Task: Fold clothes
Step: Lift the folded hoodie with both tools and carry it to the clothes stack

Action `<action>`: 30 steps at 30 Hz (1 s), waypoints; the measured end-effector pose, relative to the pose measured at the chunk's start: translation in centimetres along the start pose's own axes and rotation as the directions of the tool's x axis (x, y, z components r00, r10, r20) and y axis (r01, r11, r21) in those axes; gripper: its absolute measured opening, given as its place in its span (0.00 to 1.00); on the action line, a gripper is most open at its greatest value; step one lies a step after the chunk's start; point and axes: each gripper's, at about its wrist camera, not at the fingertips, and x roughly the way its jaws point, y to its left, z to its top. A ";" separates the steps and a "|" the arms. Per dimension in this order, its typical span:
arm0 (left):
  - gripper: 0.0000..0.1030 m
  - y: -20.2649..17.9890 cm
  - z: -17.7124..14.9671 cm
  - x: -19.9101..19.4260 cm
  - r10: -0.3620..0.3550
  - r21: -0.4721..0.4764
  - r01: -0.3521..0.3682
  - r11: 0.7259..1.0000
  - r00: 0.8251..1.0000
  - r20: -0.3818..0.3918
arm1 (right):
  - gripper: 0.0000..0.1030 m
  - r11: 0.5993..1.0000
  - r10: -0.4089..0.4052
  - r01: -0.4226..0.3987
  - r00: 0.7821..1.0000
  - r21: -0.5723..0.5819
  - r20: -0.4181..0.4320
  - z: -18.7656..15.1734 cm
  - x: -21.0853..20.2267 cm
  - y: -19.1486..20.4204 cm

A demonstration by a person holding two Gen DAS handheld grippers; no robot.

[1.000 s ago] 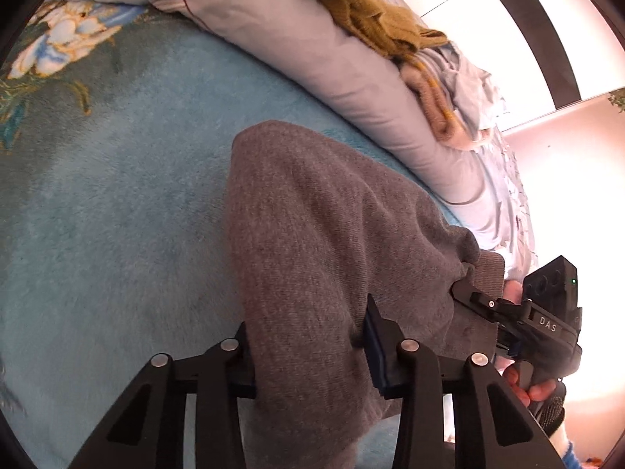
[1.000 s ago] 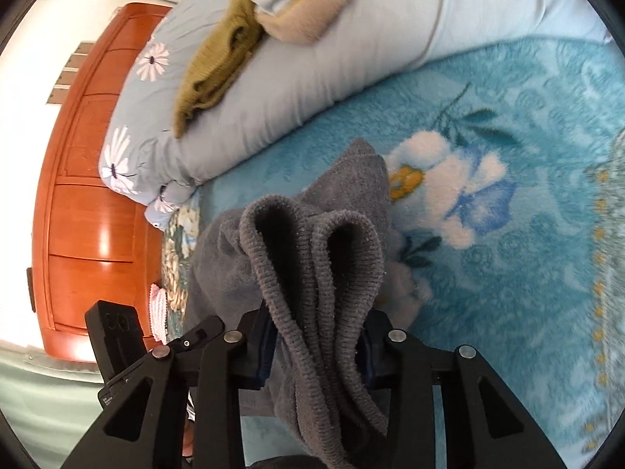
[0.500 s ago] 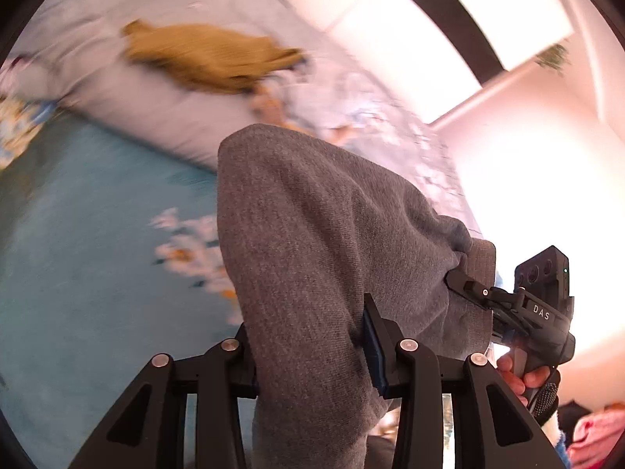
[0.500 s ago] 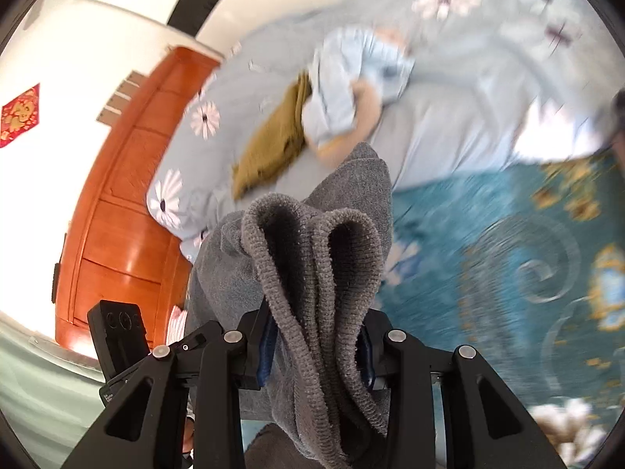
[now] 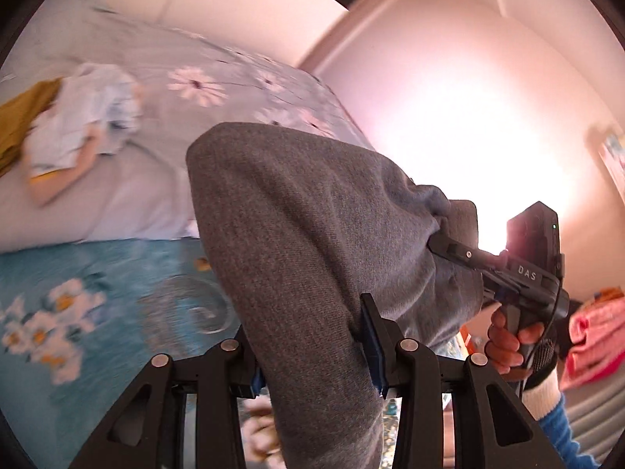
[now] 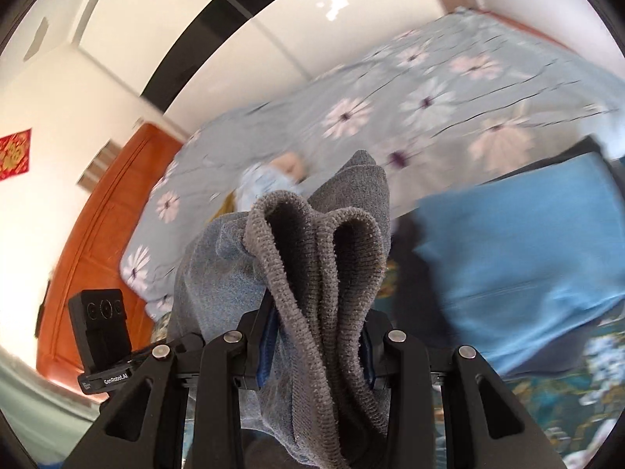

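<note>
A grey knitted garment (image 5: 297, 234) is held up off the bed between both grippers. My left gripper (image 5: 312, 351) is shut on its folded body, which bulges up between the fingers. My right gripper (image 6: 316, 344) is shut on its bunched ribbed hem (image 6: 312, 258). In the left wrist view the right gripper (image 5: 441, 242) shows at the right, clamped on the garment's far end, with the person's hand below it. In the right wrist view the left gripper's camera block (image 6: 103, 320) shows at the lower left.
A teal floral blanket (image 5: 78, 293) covers the bed. A grey daisy-print duvet (image 5: 203, 90) lies behind, with a light blue garment (image 5: 86, 117) and a mustard one (image 5: 19, 125) on it. A blue cloth (image 6: 519, 250) lies at right. An orange wooden headboard (image 6: 93, 258) stands at left.
Both grippers have lifted the grey garment up off the blanket and tilted upward, so the duvet, wall and ceiling have come into view. Both grips on the garment are unchanged.
</note>
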 end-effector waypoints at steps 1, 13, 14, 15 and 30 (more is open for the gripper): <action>0.41 -1.2 0.6 1.3 -0.018 0.013 0.018 1.000 1.000 -0.020 | 0.35 1.000 -0.019 0.019 1.000 0.002 0.006 0.5 -1.0 -1.0; 0.42 -9.7 5.8 14.7 -0.155 0.031 0.164 0.986 0.970 -0.189 | 0.36 0.978 -0.201 0.200 0.980 0.053 0.003 7.5 -8.2 -12.7; 0.42 -10.0 6.0 15.4 -0.146 0.040 0.157 0.987 0.970 -0.195 | 0.36 0.976 -0.211 0.210 0.978 0.051 -0.001 8.0 -8.4 -13.4; 0.42 -10.3 6.1 16.1 -0.136 0.049 0.149 0.988 0.970 -0.200 | 0.36 0.974 -0.220 0.220 0.975 0.048 -0.007 8.6 -8.2 -14.1; 0.50 -7.6 5.0 21.8 0.013 0.099 0.010 0.995 0.973 -0.229 | 0.41 0.960 -0.210 0.220 0.975 0.175 -0.077 8.0 -1.9 -22.4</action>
